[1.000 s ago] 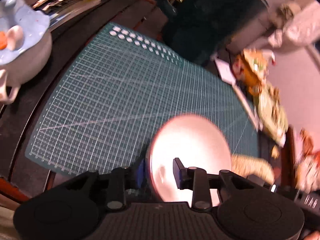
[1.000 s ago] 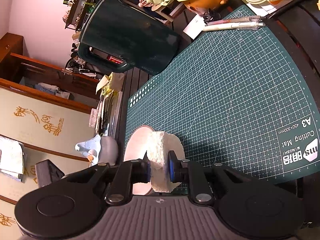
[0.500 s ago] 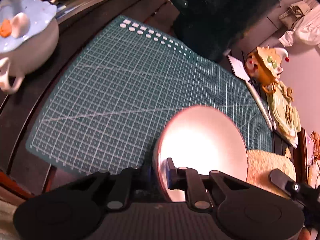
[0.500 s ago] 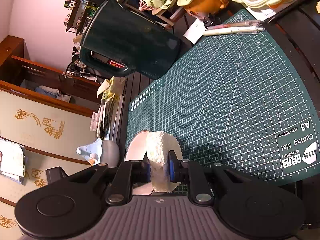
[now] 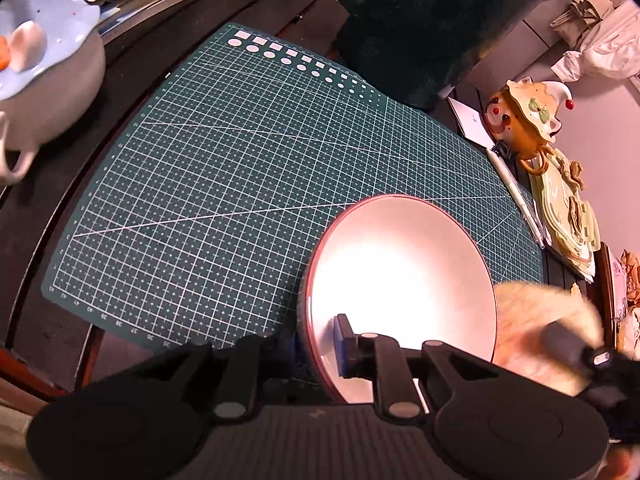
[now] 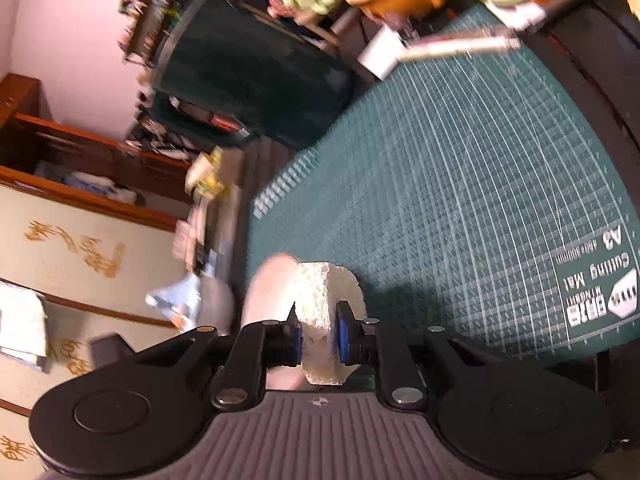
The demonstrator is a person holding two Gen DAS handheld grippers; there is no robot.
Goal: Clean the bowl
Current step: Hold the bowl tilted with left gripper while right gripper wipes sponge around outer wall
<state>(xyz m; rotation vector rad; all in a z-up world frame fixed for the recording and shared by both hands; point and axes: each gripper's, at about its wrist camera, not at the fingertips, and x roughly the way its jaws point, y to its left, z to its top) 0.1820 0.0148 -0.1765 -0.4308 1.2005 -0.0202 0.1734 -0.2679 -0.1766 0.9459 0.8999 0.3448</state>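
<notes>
Left hand-held gripper [image 5: 318,344] clamped on near rim of white bowl [image 5: 400,280], one pad inside, one outside; jaws just closed down onto that rim. Bowl tilted, red-edged, over near right part of green cutting mat [image 5: 240,168] on dark bench [image 5: 36,216]. Right hand-held gripper [image 6: 318,340] pinching pale sponge [image 6: 324,304] between blue pads, narrow gap, sponge beside bowl's right rim. Right view motion-blurred. Dark green kettle [image 5: 432,28] at far mat edge. Lidded white pot [image 5: 44,80] off mat's left.
</notes>
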